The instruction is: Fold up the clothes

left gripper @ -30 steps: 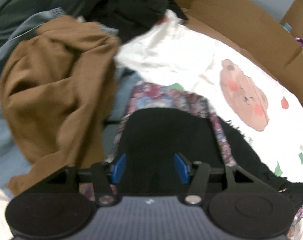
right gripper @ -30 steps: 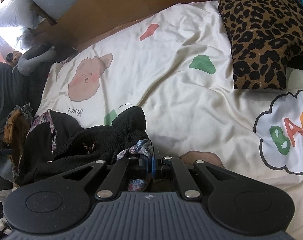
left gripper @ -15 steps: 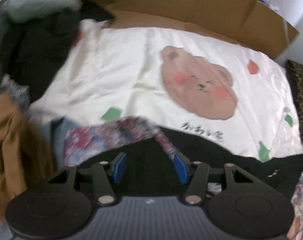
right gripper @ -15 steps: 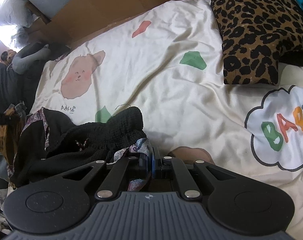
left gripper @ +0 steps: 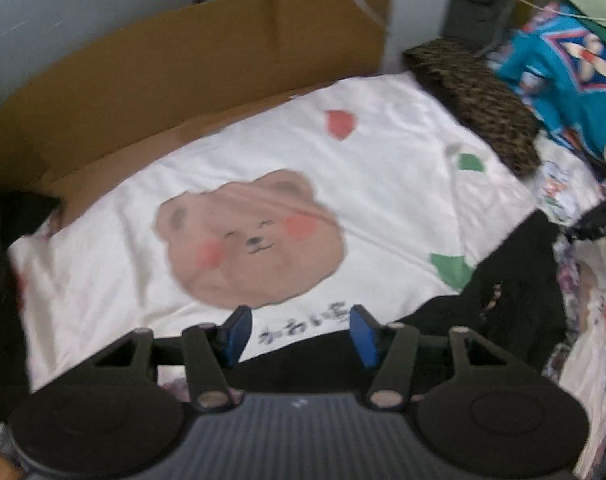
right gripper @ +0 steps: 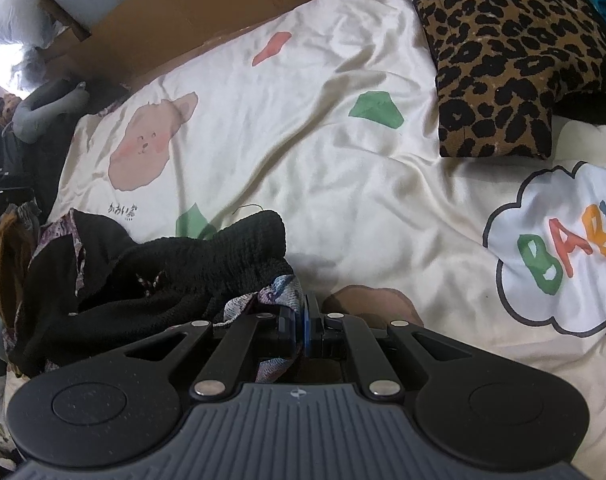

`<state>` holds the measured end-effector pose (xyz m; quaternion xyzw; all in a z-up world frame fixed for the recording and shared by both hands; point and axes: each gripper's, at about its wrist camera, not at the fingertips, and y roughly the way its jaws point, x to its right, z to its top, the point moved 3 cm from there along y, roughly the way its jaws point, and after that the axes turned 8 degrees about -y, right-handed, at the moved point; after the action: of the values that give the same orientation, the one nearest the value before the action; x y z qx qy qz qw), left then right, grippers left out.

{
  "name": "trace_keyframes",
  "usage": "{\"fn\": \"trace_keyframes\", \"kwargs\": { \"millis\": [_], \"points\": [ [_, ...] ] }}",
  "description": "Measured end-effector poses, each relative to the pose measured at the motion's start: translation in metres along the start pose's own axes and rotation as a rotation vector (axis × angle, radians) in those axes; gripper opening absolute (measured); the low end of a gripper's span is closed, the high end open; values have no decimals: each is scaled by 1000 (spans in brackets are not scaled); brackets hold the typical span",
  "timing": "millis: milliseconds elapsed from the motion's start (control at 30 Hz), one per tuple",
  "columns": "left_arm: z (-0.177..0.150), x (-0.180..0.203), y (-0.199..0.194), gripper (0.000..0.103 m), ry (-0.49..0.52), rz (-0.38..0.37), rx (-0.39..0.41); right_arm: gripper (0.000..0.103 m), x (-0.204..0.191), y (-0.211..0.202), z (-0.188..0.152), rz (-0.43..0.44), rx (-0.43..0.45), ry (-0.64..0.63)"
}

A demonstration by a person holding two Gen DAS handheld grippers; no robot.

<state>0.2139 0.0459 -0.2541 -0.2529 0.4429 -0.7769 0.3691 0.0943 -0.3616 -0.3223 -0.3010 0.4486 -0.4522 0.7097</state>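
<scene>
The right gripper [right gripper: 303, 320] has its fingers pinched tight on a flowery edge of the black garment [right gripper: 175, 276]; the garment lies crumpled on the bed [right gripper: 303, 160], by the edge where other clothes are piled; the left gripper [left gripper: 299, 334] hangs over the bear picture [left gripper: 251, 236] with its fingers partly apart and nothing between them; black cloth lies just under it; a leopard pillow [right gripper: 503, 52] sits at the far corner of the bed.
</scene>
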Motion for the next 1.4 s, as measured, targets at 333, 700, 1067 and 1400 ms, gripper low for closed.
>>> {"fn": "trace_keyframes", "kwargs": {
  "millis": [333,700,1067,1400],
  "points": [
    [-67,47,33,57,243,-56,-158,2,0,3,0,-4,3,21],
    [-84,57,65,57,374,0,-187,2,-1,3,-2,-2,-2,28],
    [-82,57,100,57,369,29,-198,2,2,5,-4,10,5,37],
    [-88,54,96,26,301,36,-163,2,1,6,-13,7,-13,38]
  ]
}}
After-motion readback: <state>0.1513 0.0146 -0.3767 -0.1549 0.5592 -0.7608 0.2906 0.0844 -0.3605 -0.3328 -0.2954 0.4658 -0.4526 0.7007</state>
